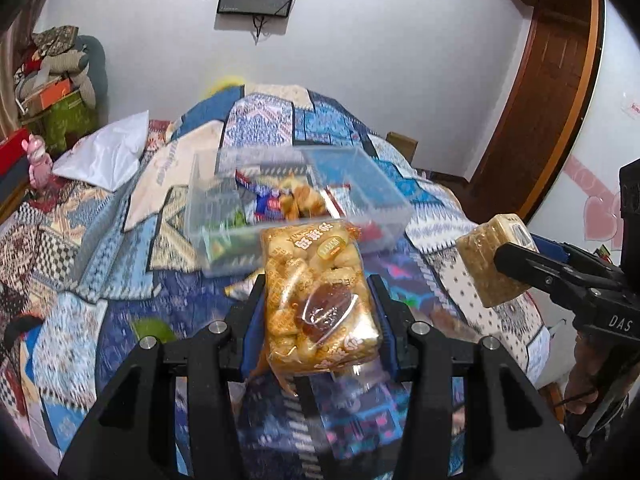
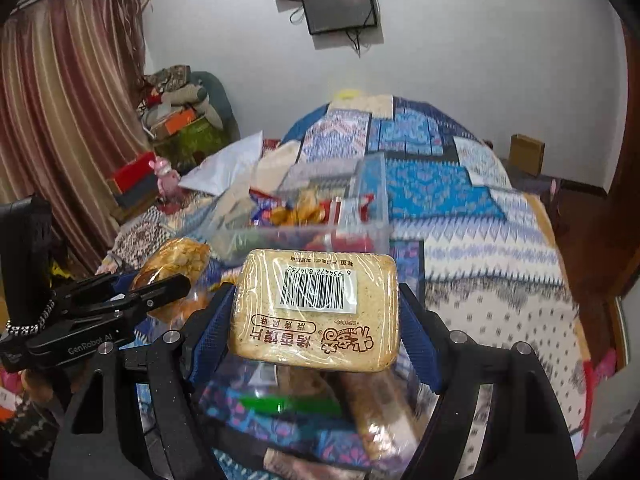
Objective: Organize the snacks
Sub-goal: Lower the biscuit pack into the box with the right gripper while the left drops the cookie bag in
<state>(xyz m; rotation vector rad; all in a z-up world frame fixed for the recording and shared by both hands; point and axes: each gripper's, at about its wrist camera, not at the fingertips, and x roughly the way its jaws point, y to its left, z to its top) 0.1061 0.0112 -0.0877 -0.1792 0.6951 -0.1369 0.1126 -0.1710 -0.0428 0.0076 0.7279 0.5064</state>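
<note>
My left gripper (image 1: 318, 296) is shut on a clear bag of golden puffed snacks (image 1: 316, 292), held above the bed just short of a clear plastic box (image 1: 384, 188) with several snacks inside. My right gripper (image 2: 316, 308) is shut on a wrapped tan bread-slice pack (image 2: 316, 308) with a barcode label, also held in the air in front of the box (image 2: 372, 184). The bread pack (image 1: 492, 264) shows at the right of the left wrist view. The puffed snack bag (image 2: 176, 268) and left gripper (image 2: 160, 288) show at the left of the right wrist view.
The box sits on a bed with a blue patchwork quilt (image 1: 328, 120). Loose snack packs (image 2: 384, 412) lie on the quilt below my right gripper. A white bag (image 1: 104, 152) lies at the left. Piled boxes and clothes (image 1: 56, 76) stand by the wall. A wooden door (image 1: 552, 92) is at the right.
</note>
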